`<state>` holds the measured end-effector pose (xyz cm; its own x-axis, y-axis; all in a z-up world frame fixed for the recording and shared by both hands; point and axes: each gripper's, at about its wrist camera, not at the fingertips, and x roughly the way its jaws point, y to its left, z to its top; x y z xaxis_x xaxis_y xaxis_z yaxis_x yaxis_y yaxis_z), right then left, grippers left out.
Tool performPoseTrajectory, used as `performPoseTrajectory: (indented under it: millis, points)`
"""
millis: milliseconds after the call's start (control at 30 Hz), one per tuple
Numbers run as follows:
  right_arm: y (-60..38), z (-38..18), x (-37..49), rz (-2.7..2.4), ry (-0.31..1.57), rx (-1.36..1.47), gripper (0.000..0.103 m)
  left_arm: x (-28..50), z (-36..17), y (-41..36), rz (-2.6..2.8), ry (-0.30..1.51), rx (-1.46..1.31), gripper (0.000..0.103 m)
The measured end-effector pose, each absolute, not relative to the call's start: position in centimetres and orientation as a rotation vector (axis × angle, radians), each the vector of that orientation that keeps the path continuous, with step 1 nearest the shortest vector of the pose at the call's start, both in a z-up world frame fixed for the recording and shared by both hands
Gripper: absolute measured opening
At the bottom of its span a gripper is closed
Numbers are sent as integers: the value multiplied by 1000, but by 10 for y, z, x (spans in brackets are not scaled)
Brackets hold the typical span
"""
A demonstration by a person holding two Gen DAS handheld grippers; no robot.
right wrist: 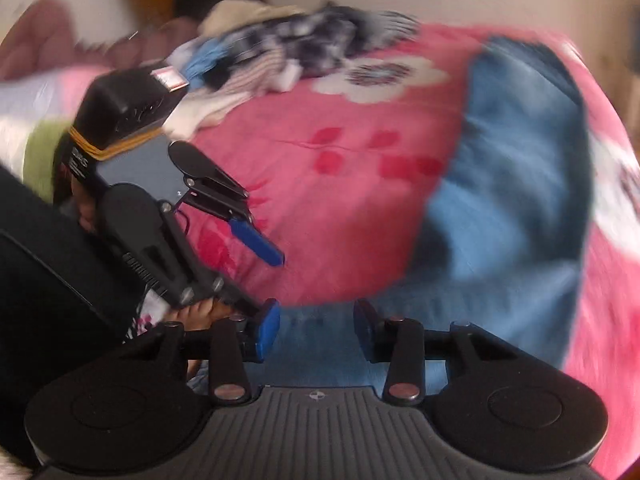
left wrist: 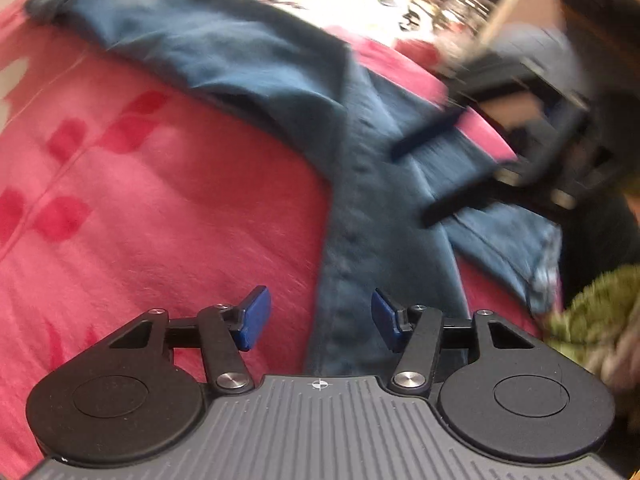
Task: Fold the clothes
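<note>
A dark blue button shirt [left wrist: 360, 208] lies spread on a pink bedspread [left wrist: 168, 208], one sleeve stretching toward the top left. My left gripper [left wrist: 320, 318] hovers open over the shirt's button strip with nothing between its blue pads. The right gripper [left wrist: 410, 186] shows blurred at the right, over the shirt's far side, jaws apart. In the right wrist view the right gripper [right wrist: 316, 330] stands open just above the shirt [right wrist: 512, 200], its pads clear of the cloth. The left gripper [right wrist: 276, 280] is close at its left, also open.
A heap of mixed clothes [right wrist: 280, 48] lies at the far side of the bedspread [right wrist: 340, 208]. Green fabric [left wrist: 592, 320] sits at the right edge near the shirt. A person's hand [right wrist: 200, 314] holds the left gripper's grip. A wall rises behind the bed.
</note>
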<state>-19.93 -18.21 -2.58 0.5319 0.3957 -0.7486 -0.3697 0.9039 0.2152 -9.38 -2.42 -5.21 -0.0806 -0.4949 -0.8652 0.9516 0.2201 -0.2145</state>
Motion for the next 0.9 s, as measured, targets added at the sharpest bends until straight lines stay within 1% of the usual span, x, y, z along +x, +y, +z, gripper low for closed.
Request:
performPoseTrajectory:
  millis: [100, 267, 400, 433, 467, 500, 567, 600, 633, 700, 800, 900]
  points:
    - [-165, -31, -181, 557, 898, -95, 48, -103, -58, -25, -1346, 1033, 614, 56]
    - [-137, -57, -159, 722, 993, -355, 48, -109, -70, -26, -1364, 1015, 665, 55]
    - [-128, -79, -163, 793, 1053, -519, 48, -106, -79, -26, -1355, 1025, 643, 55]
    - [-128, -79, -166, 814, 1042, -547, 47, -106, -80, -26, -1351, 1026, 633, 55]
    - [-128, -79, -167, 829, 1041, -557, 41, -106, -81, -26, -1347, 1026, 623, 55]
    - [-129, -77, -167, 835, 1042, -560, 29, -107, -82, -26, -1344, 1026, 612, 54]
    - [-133, -72, -169, 831, 1036, -566, 11, -107, -81, -26, -1335, 1014, 599, 49]
    - [-136, -69, -170, 829, 1035, -551, 9, -106, -80, -26, -1331, 1006, 594, 43]
    - [-139, -65, -171, 827, 1033, -529, 8, -106, -79, -25, -1326, 999, 588, 33]
    - [-144, -59, -175, 816, 1025, -486, 7, -105, -77, -26, -1317, 996, 569, 17]
    - [-150, -48, -191, 801, 1010, -419, 7, -104, -75, -27, -1312, 1009, 543, 7]
    - [-160, -39, -210, 773, 1012, -322, 7, -108, -67, -30, -1335, 1014, 538, 4]
